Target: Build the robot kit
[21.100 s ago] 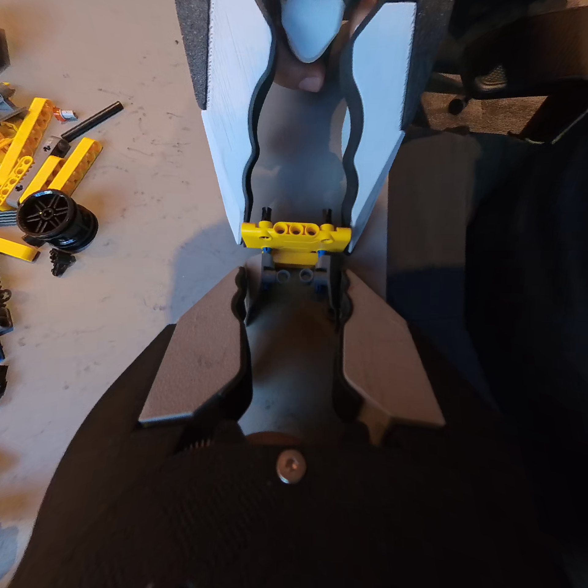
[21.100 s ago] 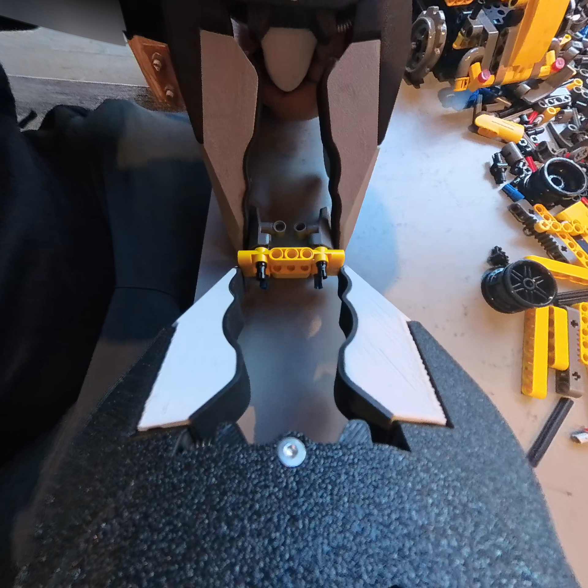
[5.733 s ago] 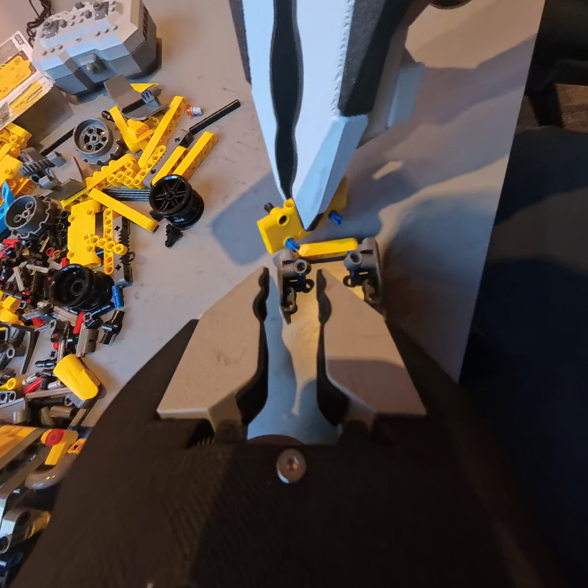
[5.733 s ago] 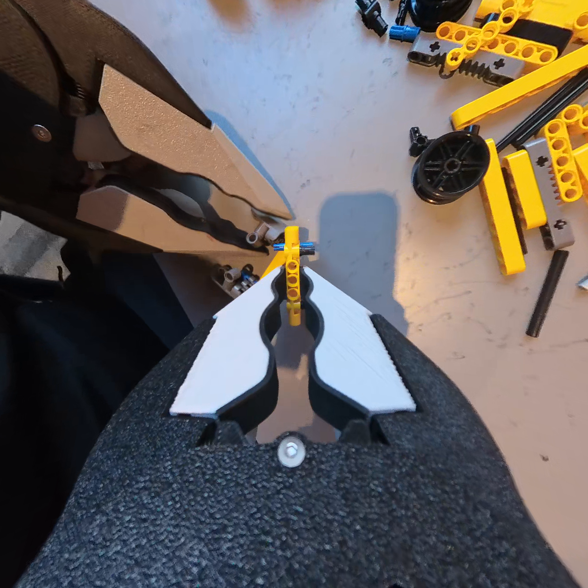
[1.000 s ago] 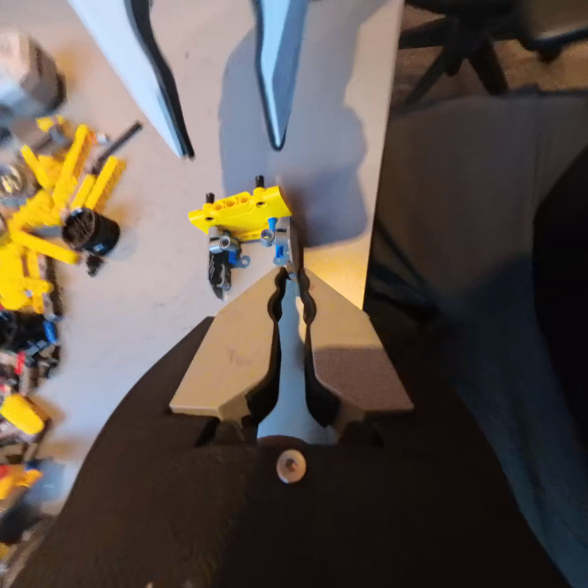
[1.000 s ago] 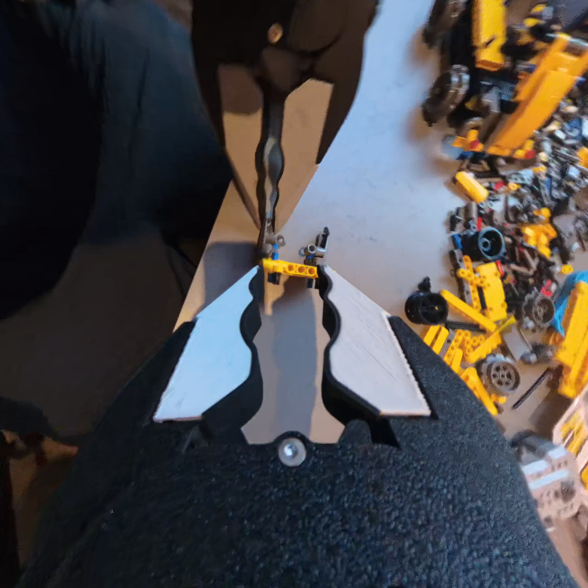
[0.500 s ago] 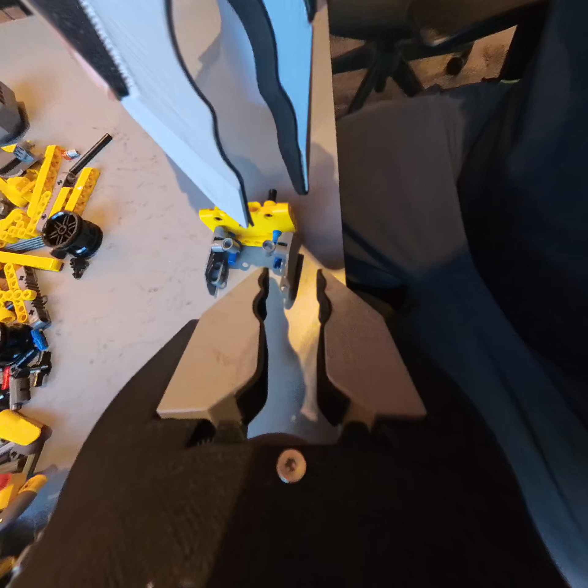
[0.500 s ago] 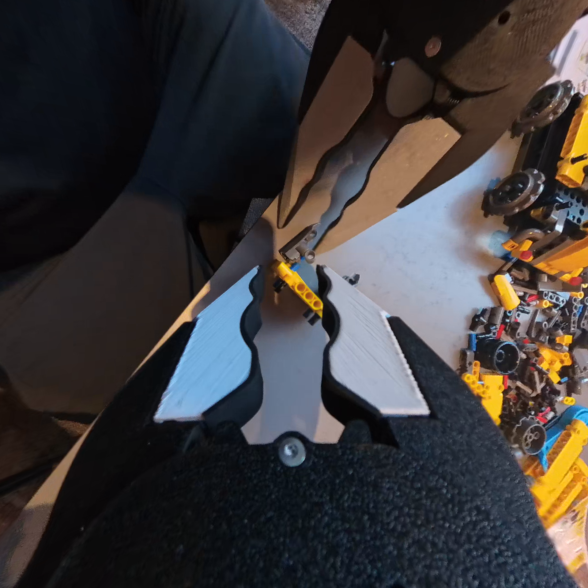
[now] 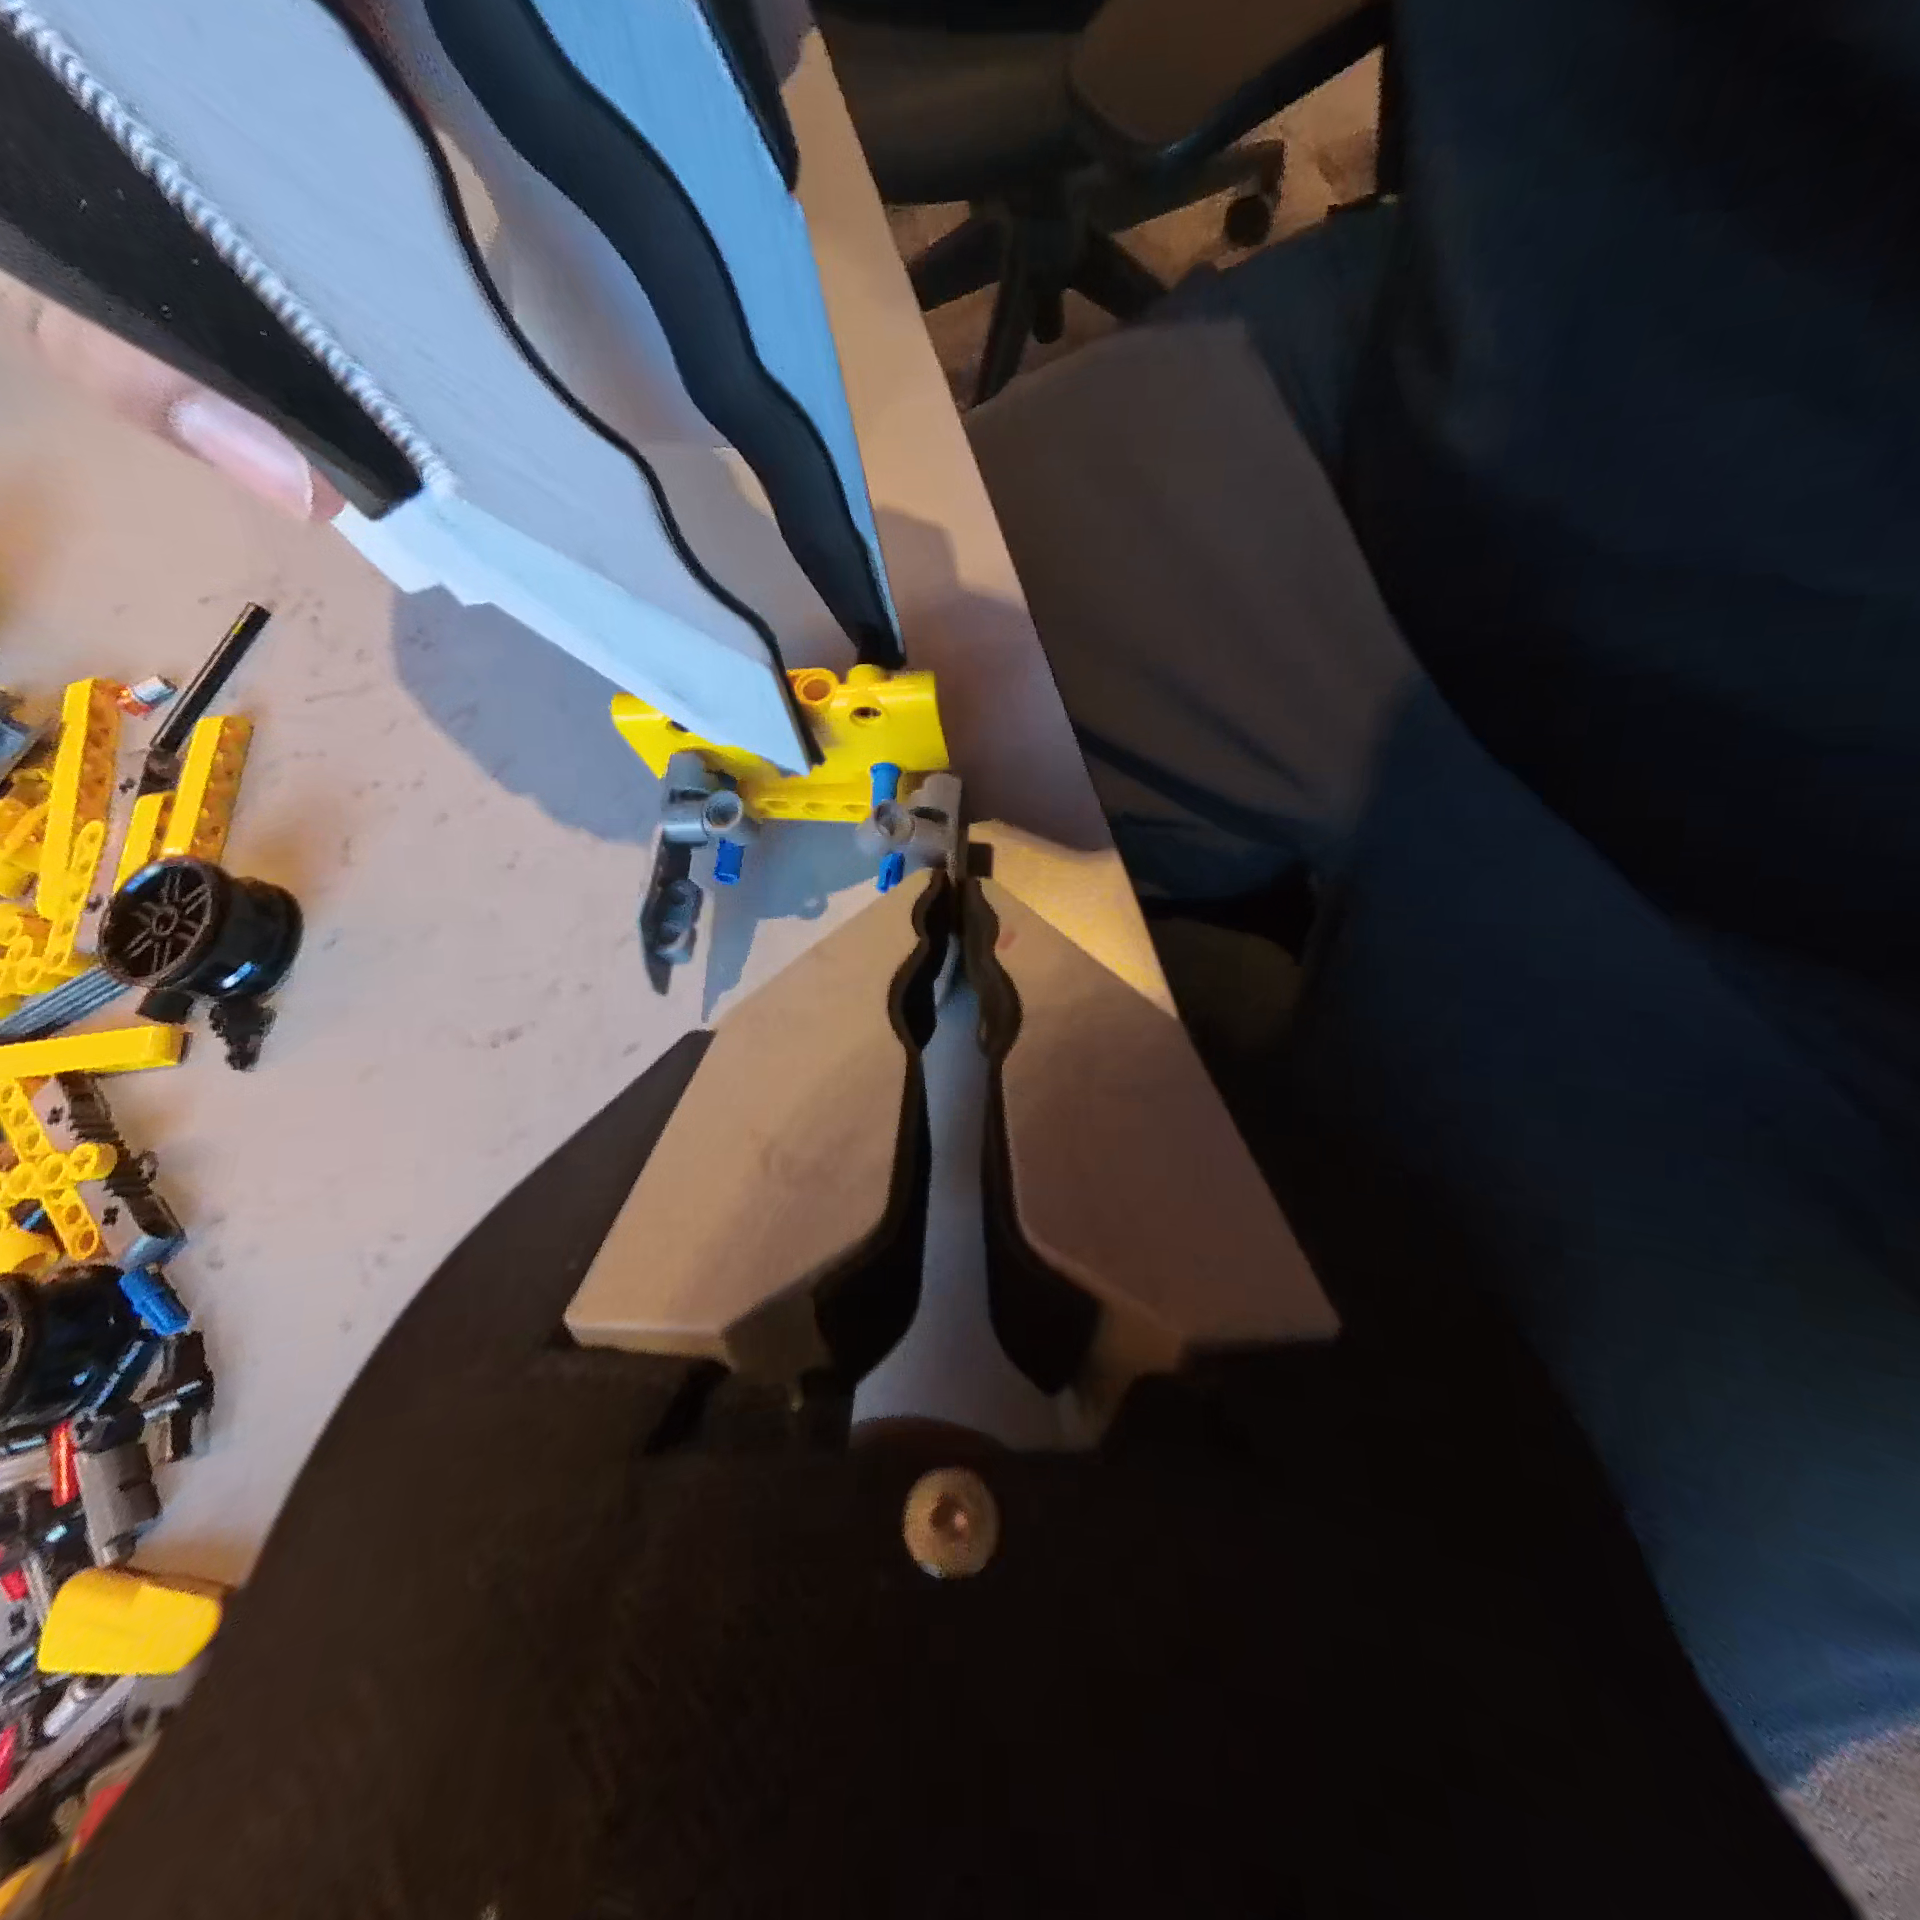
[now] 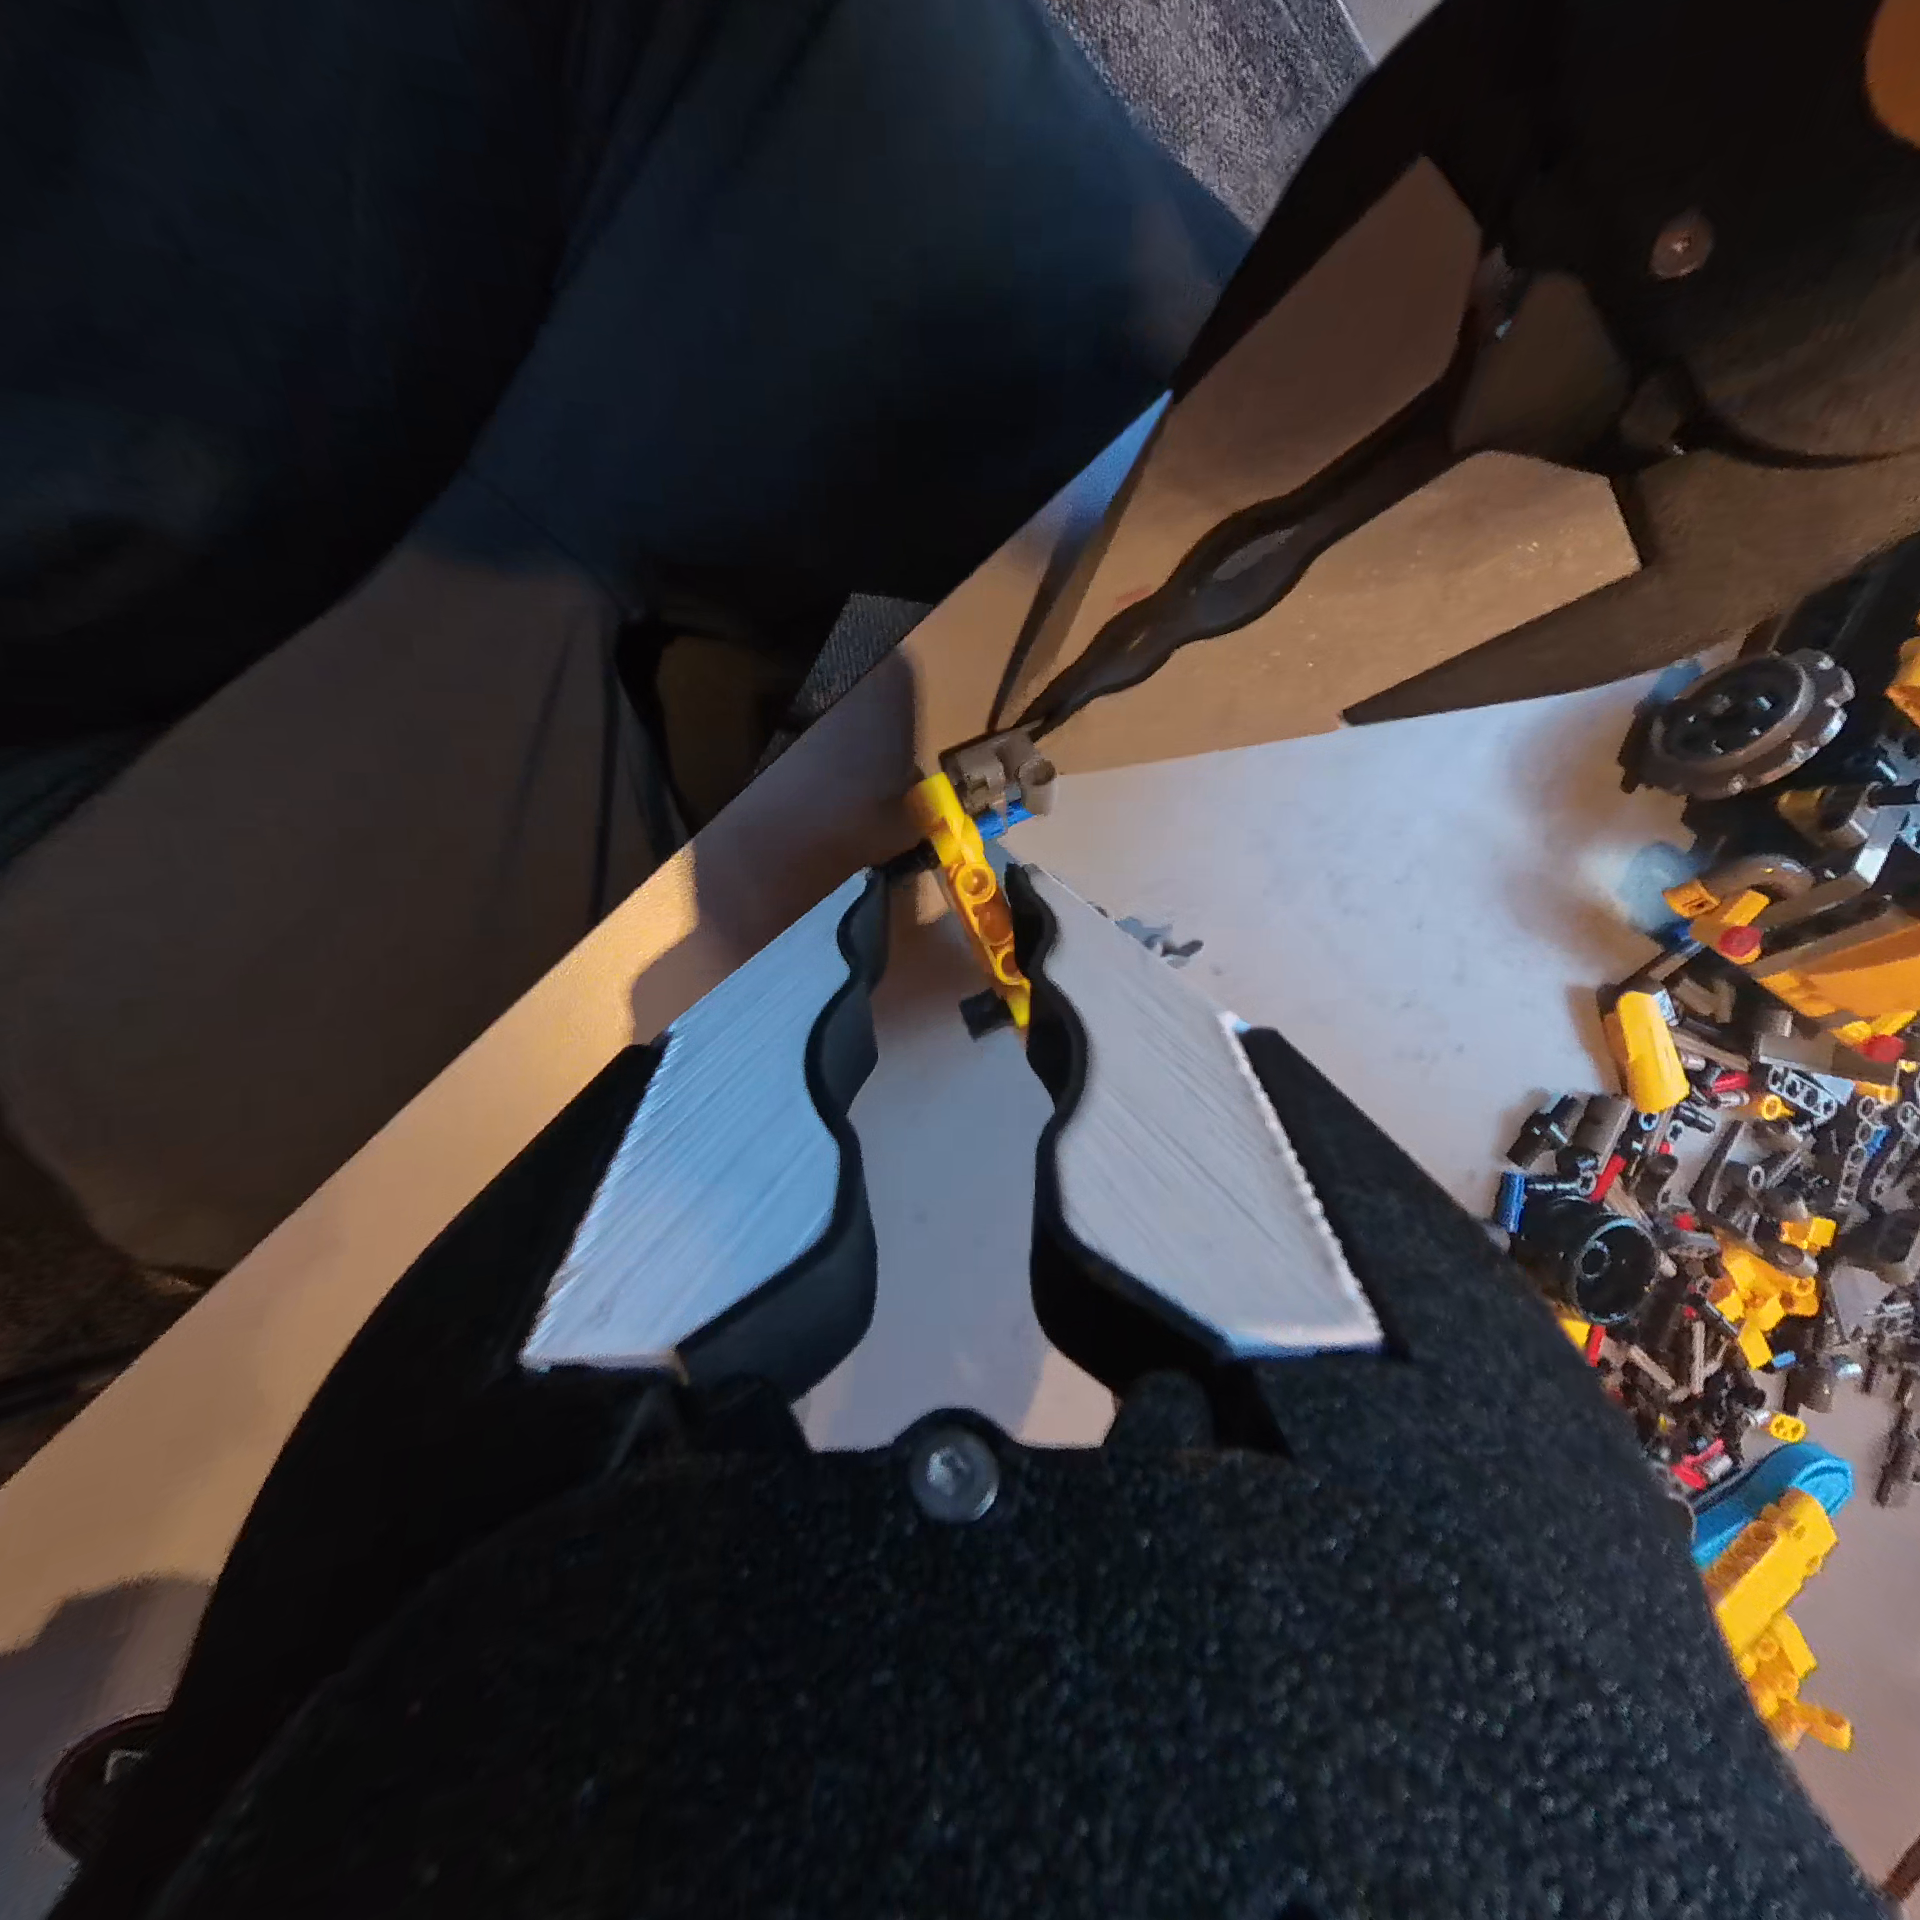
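A small assembly, a yellow frame (image 9: 873,717) with grey connectors (image 9: 925,821) and blue pins, is held at the table's near edge. My left gripper (image 9: 948,883), with tan fingers, is shut on the right-hand grey connector. My right gripper (image 10: 951,894), with silver fingers, comes from the opposite side and grips the yellow frame (image 10: 977,914), which sits slanted between its jaws. The right gripper also shows in the left wrist view (image 9: 831,707), straddling the frame. The left gripper also shows in the right wrist view (image 10: 1023,717), pinching the grey connector (image 10: 997,779).
A black wheel (image 9: 197,930) and yellow beams (image 9: 73,790) lie on the pale table (image 9: 436,935). A pile of small parts (image 10: 1714,1195) and a yellow vehicle model (image 10: 1818,883) sit further off. A person's dark-clothed legs (image 9: 1558,727) and a chair base (image 9: 1070,239) lie beyond the table edge. The grippers are tip to tip, or close to it.
My left gripper has gone from open to shut on the grey connector. My right gripper's jaws have narrowed onto the yellow frame and the assembly has turned slightly.
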`<state>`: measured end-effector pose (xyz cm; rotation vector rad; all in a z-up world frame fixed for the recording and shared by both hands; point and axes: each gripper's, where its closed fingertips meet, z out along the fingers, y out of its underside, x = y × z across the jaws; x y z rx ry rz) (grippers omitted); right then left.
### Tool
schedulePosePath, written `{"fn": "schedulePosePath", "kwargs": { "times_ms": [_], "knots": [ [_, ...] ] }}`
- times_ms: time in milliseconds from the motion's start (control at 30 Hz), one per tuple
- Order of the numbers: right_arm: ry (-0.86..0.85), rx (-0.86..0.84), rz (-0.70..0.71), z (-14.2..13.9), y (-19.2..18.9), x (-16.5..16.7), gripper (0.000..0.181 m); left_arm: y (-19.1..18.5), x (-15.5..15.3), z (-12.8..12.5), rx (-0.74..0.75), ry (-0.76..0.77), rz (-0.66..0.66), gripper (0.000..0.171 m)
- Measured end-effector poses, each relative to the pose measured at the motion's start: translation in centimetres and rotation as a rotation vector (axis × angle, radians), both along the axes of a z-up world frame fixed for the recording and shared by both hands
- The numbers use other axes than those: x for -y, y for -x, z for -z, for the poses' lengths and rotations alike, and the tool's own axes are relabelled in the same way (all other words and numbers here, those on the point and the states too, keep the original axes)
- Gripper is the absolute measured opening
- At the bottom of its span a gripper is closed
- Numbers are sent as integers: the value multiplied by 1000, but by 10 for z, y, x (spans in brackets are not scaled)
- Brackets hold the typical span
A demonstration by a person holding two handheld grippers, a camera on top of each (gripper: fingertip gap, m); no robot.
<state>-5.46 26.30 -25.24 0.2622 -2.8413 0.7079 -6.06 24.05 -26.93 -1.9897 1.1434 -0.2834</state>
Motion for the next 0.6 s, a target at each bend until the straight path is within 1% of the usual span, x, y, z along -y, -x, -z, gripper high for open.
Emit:
{"fn": "schedulePosePath", "kwargs": {
  "times_ms": [233, 600],
  "knots": [
    [-17, 85, -52, 4, 2, 10, 18, 7, 7, -1, 46, 51, 109, 1],
    [-48, 231, -128, 6, -1, 11, 16, 13, 6, -1, 47, 48, 102, 3]
  ]
}}
